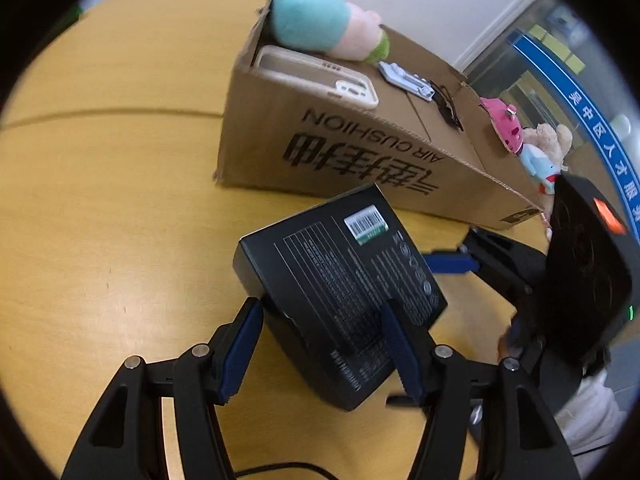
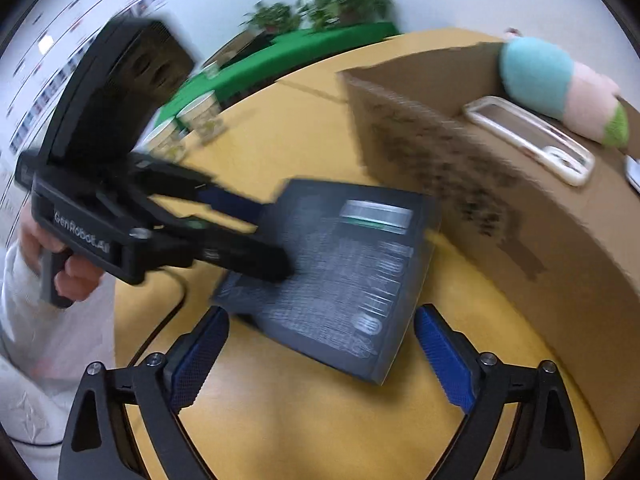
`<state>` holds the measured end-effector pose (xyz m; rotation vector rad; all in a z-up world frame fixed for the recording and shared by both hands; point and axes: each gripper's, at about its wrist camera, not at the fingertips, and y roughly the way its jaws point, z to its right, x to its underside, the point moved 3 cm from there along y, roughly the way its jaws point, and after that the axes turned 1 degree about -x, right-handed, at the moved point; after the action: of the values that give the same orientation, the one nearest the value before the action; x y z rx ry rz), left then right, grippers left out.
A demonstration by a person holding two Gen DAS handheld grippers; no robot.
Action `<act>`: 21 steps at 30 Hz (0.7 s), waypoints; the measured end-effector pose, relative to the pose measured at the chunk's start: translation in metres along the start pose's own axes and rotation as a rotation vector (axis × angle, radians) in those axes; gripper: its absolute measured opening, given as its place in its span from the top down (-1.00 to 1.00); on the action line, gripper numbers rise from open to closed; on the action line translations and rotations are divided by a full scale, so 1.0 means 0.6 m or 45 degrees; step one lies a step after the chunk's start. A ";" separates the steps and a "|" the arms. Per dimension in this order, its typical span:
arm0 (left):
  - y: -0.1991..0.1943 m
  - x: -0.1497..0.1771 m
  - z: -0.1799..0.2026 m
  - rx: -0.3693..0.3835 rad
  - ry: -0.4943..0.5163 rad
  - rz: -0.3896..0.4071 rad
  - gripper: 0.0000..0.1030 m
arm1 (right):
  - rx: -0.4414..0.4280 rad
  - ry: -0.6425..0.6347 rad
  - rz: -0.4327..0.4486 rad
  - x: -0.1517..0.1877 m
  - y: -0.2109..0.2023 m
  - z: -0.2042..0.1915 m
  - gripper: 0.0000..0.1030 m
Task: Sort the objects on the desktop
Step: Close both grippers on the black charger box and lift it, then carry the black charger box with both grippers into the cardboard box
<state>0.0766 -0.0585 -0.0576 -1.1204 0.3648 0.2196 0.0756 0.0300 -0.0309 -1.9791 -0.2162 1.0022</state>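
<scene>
1. The black box (image 1: 340,280) is sitting tilted in the middle of the yellow table (image 1: 100,200), just in front of the cardboard carton (image 1: 360,152). One side is lifted off the table. It is a flat rectangular package with sharp corners, fine white print and a barcode sticker.
2. The left gripper (image 1: 324,344) is pinching the near end of the box between its blue ribbed pads.
3. The right gripper (image 2: 320,356) is standing spread wide at the near edge of the box and is gripping nothing, as far as the blurred view is showing.
4. I judge the sorting is partly done. A beige phone case (image 1: 316,76), a soft blue-and-pink plush (image 1: 324,24) and a small pale blue thing are already lying on the carton; more plush toys (image 1: 532,144) are sitting at its right end.
5. The box is probably going there next. The carton is plain brown corrugated card with black print.
</scene>
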 end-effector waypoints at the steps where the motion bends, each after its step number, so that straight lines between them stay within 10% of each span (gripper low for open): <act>1: 0.001 -0.002 0.003 -0.001 0.014 0.004 -0.19 | 0.024 -0.021 -0.012 0.005 0.001 -0.005 -0.86; 10: 0.029 0.004 0.062 0.149 0.108 -0.039 -0.03 | 0.208 0.102 -0.010 0.096 -0.038 0.020 -0.75; 21: -0.025 -0.004 0.104 0.105 0.157 0.084 0.04 | 0.375 0.100 0.081 0.097 -0.078 -0.026 -0.55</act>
<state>0.0909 -0.0082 -0.0199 -1.0439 0.5166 0.1920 0.1355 0.0768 -0.0233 -1.7601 0.0377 0.9361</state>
